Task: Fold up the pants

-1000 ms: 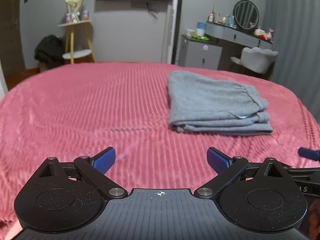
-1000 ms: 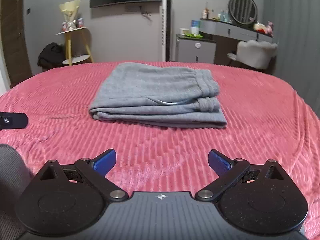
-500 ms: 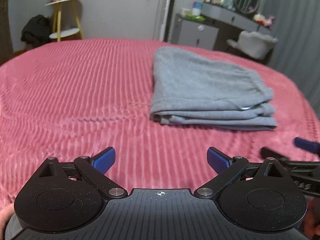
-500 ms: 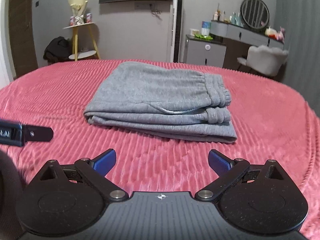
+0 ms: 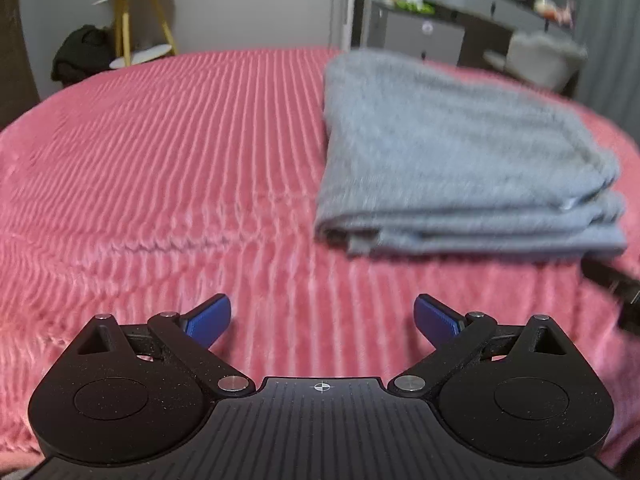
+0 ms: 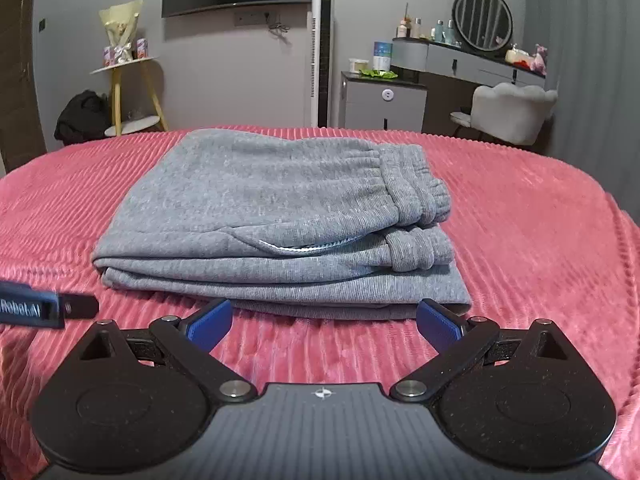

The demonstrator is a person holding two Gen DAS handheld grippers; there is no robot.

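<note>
Grey pants lie folded in a flat stack on the pink ribbed bedspread, waistband and cuffs at the right end. In the left wrist view the pants lie ahead and to the right, blurred. My right gripper is open and empty, its blue fingertips just short of the stack's near edge. My left gripper is open and empty over bare bedspread, left of the stack. The left gripper's side shows at the left edge of the right wrist view.
Beyond the bed stand a yellow-legged side table with a bouquet, a dark bag on the floor, a grey cabinet, a vanity with a round mirror and a white chair.
Both grippers have moved forward toward the folded pants, which look larger and nearer. Both jaws stayed open. The pants have not moved.
</note>
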